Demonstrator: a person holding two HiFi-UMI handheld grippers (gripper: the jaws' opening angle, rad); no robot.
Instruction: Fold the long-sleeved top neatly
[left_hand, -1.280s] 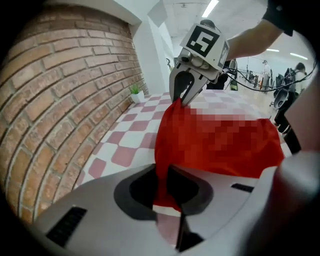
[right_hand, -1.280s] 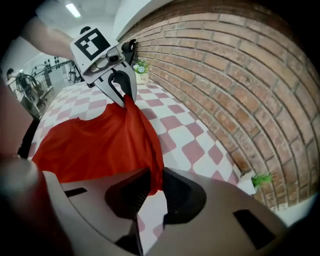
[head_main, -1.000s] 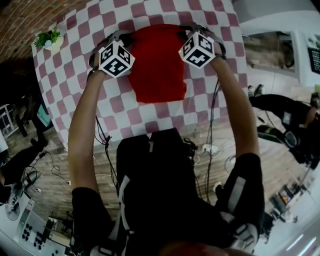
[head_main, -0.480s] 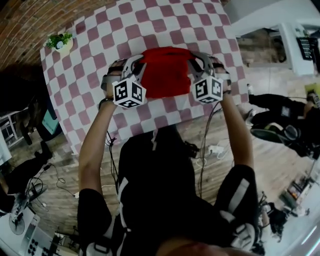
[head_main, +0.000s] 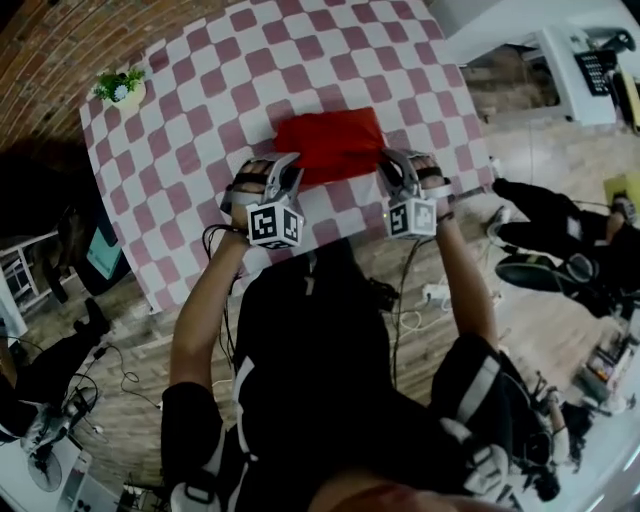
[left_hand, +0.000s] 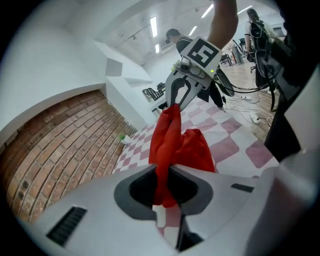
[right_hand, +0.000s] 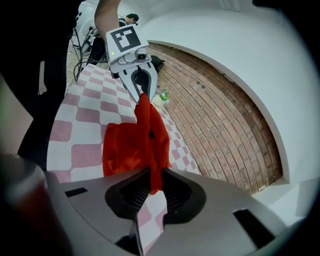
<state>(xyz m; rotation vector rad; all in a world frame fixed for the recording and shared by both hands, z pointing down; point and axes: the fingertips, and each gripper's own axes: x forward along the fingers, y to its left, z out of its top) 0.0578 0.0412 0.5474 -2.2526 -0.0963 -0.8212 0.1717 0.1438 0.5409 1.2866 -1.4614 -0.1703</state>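
**While the left gripper (head_main: 289, 166) and the right gripper (head_main: 391, 163) are clamping its near edge, the red top (head_main: 330, 143) is lying folded on the checked table (head_main: 200, 130)**

As the person is leaning over the table's near side, each gripper is pinching one near corner of the red top, with a bunched fold of cloth running right between its jaws. The gripped edge is stretching taut from one gripper to the other, while the rest of the garment is slumping in a compact folded bundle on the checks just beyond them. The bundle is sitting close to the table's near edge, roughly midway along it. A small potted plant (head_main: 120, 86) is standing well apart at the far left corner, and a brick wall (right_hand: 220, 115) is curving behind the table.
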